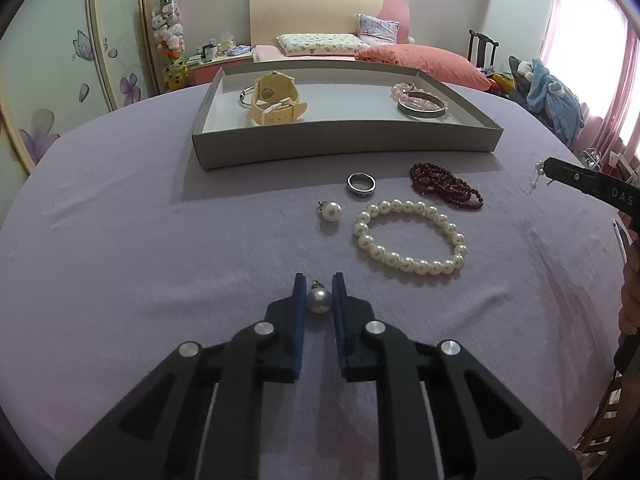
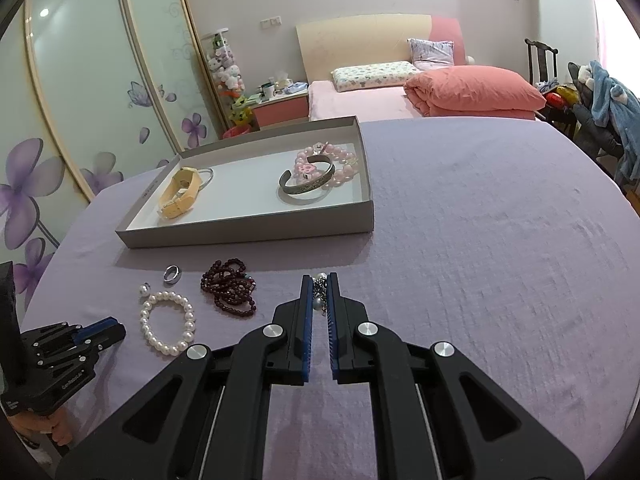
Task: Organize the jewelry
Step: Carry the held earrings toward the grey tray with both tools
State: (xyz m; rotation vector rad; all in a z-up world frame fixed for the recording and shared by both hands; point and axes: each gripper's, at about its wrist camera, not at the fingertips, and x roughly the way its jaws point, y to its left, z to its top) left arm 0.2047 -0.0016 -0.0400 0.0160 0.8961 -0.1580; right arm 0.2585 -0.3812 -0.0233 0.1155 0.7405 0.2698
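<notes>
My left gripper (image 1: pixel 319 286) is shut on a grey pearl earring (image 1: pixel 319 301) that rests on the purple cloth; its blue pads touch both sides of the pearl. My right gripper (image 2: pixel 319 280) is shut on a dangling silver earring (image 2: pixel 319 294) with small pearls, held just above the cloth. Between them lie a white pearl earring (image 1: pixel 331 211), a silver ring (image 1: pixel 361 185), a white pearl bracelet (image 1: pixel 416 267) and a dark red bead string (image 1: pixel 444 188). Behind stands a grey tray (image 1: pixel 344 142) holding a beige watch (image 1: pixel 276 100), a silver cuff (image 1: pixel 422 110) and a pink bead bracelet (image 1: pixel 404 90).
A thin silver bangle (image 1: pixel 246 96) lies behind the watch in the tray. The round table's purple cloth (image 2: pixel 480 260) stretches bare to the right of the tray. A bed (image 2: pixel 460 92), a wardrobe (image 2: pixel 100 100) and a chair (image 2: pixel 540 60) stand beyond the table.
</notes>
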